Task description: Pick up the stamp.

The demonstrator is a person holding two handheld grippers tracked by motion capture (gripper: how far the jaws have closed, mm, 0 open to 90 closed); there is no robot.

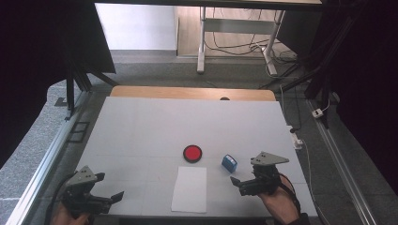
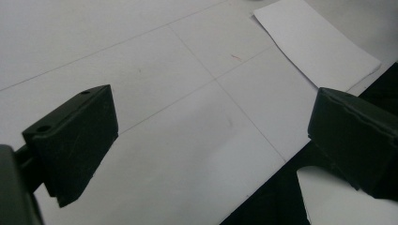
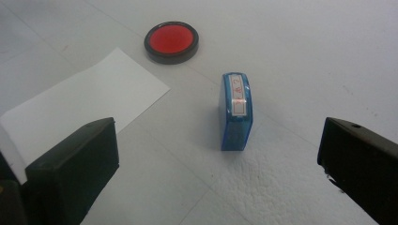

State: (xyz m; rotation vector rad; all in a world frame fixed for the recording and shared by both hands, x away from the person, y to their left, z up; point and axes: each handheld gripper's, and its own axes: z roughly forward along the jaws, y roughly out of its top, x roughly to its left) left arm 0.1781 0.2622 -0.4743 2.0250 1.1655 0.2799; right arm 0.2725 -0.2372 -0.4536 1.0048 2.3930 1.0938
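Blue stamp point(image 3: 236, 110): lies on its side near your right gripper point(image 1: 240, 183), apart from its jaws.
Around: red ink pad point(image 3: 171, 41) and white paper point(image 3: 82, 105) nearby, nothing blocks.
Right gripper: jaws wide apart, empty.
Left gripper point(image 1: 111, 198): your jaws wide apart, empty.

Nothing is reading clearly in any view. The blue stamp point(image 3: 236, 112) is carrying a white label on its top edge with small red marks and an outlined box, but they are showing too small and blurred to make out as letters or numbers. The paper sheet point(image 3: 80, 103) and the red pad point(image 3: 171, 41) are bearing no print.
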